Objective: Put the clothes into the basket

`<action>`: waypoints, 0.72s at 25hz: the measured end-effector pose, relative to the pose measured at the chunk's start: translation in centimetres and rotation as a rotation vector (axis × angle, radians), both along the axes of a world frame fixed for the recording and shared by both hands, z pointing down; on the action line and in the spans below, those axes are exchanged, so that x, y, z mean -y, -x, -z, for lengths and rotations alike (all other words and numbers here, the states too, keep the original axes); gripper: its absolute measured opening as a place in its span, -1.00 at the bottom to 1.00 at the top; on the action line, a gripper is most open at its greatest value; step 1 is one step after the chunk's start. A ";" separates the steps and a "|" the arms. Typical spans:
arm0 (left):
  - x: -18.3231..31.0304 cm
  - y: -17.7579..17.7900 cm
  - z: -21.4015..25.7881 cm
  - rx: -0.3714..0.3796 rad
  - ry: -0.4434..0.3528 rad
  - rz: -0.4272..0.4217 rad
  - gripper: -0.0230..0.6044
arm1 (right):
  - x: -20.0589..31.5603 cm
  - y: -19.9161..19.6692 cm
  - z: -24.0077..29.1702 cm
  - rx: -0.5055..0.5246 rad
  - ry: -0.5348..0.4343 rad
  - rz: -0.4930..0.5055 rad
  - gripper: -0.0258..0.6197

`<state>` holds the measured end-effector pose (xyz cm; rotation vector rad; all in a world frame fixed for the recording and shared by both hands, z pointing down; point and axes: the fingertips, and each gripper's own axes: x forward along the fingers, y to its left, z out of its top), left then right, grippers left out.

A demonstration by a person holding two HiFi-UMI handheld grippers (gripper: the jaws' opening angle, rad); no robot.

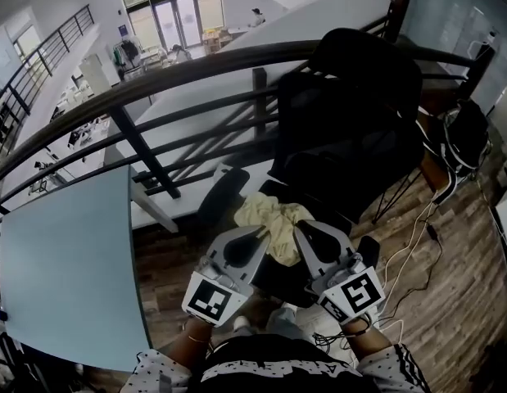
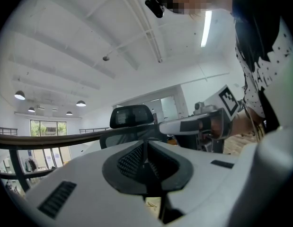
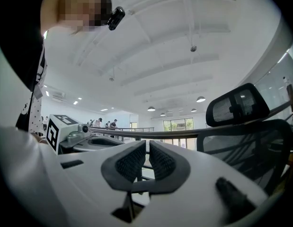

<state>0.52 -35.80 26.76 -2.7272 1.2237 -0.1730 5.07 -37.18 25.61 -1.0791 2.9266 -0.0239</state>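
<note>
Yellow cloth (image 1: pixel 273 219) lies in a crumpled heap on the seat of a black chair (image 1: pixel 351 113) in the head view. It is pale and looks soft, with lots of folds. The left tool (image 1: pixel 255 237) and the right tool (image 1: pixel 302 232) are side by side at the near edge of the heap, one on each side. Their tips point at it. I cannot tell from here if the tips touch it. Each tool has a cube with black and white squares at its back end. A dark railing (image 1: pixel 155 80) runs behind the chair. A pale blue tabletop (image 1: pixel 65 252) is at the left, well apart from the cloth. The floor (image 1: pixel 450 301) is brown wood, and cables (image 1: pixel 417 236) lie on it at the right.

In the left gripper view, the left tool (image 2: pixel 146 162) has its two jaws pressed together, and nothing is pinched in them. A tiny bit of the yellow cloth (image 2: pixel 153 205) shows low down, under the jaws. The right tool (image 2: pixel 167 125) is just beside, at the right. The headrest (image 2: pixel 132 116) of the chair sticks up ahead, near the railing (image 2: pixel 42 138).

In the right gripper view, the right tool (image 3: pixel 147 160) has its jaws almost together, with only a thin slit between them and nothing in it. The left tool (image 3: pixel 103 141) shows at the left. The headrest (image 3: pixel 236 105) is up at the right, and the railing (image 3: pixel 174 134) runs across behind.
</note>
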 end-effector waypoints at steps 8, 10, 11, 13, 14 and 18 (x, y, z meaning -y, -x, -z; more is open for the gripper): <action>2.2 -2.3 -1.2 0.022 0.027 -0.002 -0.88 | 2.4 -2.3 -1.1 -0.004 0.004 0.034 -0.81; 2.7 -3.0 -1.5 0.025 0.052 0.000 -0.88 | 3.0 -2.9 -1.3 -0.008 0.004 0.039 -0.81; 3.0 -3.3 -1.6 0.024 0.055 0.002 -0.88 | 3.2 -3.2 -1.4 -0.012 0.005 0.043 -0.81; 3.5 -3.8 -1.5 0.014 0.049 0.008 -0.88 | 3.7 -3.8 -1.5 -0.017 0.004 0.050 -0.81; 3.8 -4.0 -1.5 0.006 0.046 0.012 -0.88 | 4.0 -4.1 -1.5 -0.011 0.002 0.049 -0.81; 4.5 -4.5 -1.3 -0.012 0.035 0.030 -0.88 | 4.8 -5.1 -1.6 0.017 -0.001 0.045 -0.81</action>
